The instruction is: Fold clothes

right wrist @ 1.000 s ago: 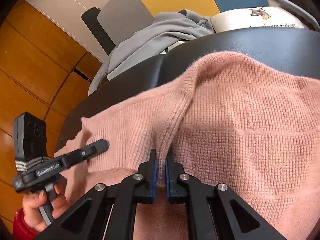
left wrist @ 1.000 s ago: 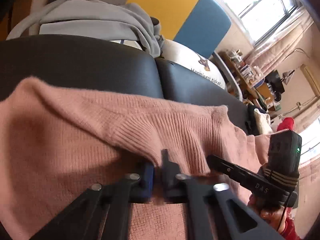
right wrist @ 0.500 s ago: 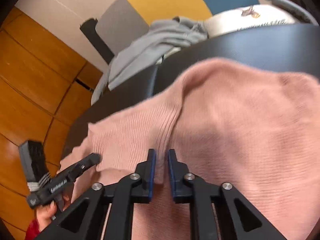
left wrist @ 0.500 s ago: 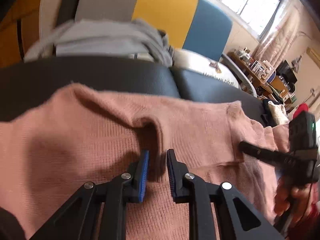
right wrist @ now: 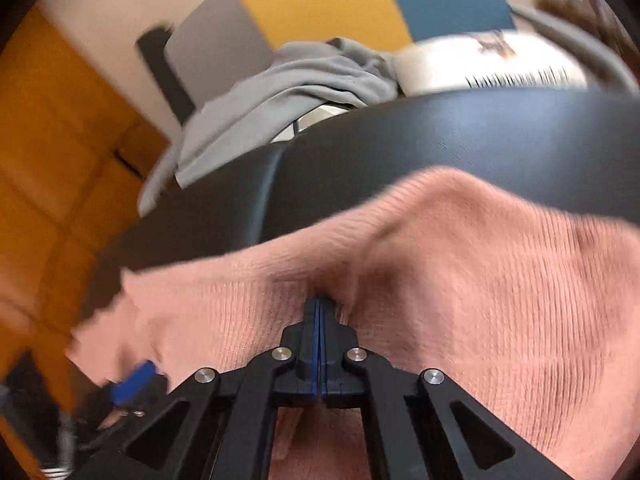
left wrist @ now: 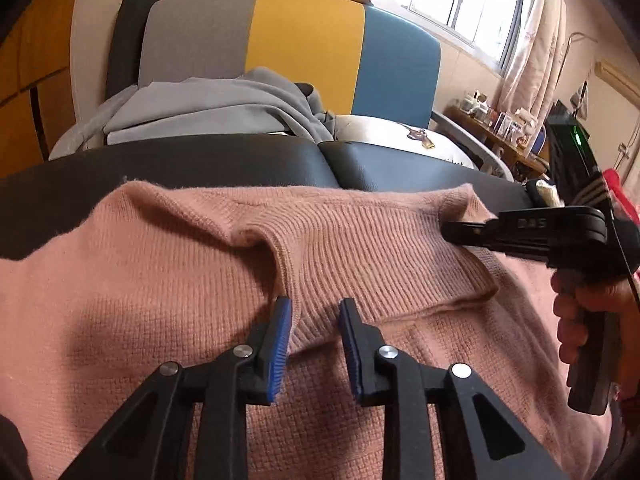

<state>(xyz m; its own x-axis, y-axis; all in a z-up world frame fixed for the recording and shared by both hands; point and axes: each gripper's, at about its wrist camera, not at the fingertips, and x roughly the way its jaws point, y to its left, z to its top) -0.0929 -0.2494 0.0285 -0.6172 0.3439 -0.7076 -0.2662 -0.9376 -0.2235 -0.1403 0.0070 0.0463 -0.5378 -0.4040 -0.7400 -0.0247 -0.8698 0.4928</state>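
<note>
A pink knitted sweater [left wrist: 160, 300] [right wrist: 500, 300] lies spread over a black padded surface [left wrist: 200, 164]. My left gripper [left wrist: 312, 308] hangs over a ribbed folded part of it. Its jaws are opening, the rib lies between the blue pads, and they do not press on it. My right gripper [right wrist: 320, 304] is shut, pads together, with its tips pushed into a crease of the sweater. In the left wrist view the right gripper [left wrist: 446, 229] touches the ribbed corner at the right, with a hand [left wrist: 580, 308] on its grip. The left gripper [right wrist: 134, 382] shows blurred at the lower left of the right wrist view.
Behind the black surface [right wrist: 480, 132] lie a crumpled grey garment [left wrist: 208, 108] [right wrist: 288, 92] and a white printed item [left wrist: 400, 136]. A grey, yellow and blue chair back [left wrist: 304, 40] stands behind them. Wooden panels stand at the left, a window and cluttered shelf at the right.
The left gripper let go of the sweater fold and its jaws widened. The right gripper opened, slid along the cloth, then shut. The ribbed part now lies flatter.
</note>
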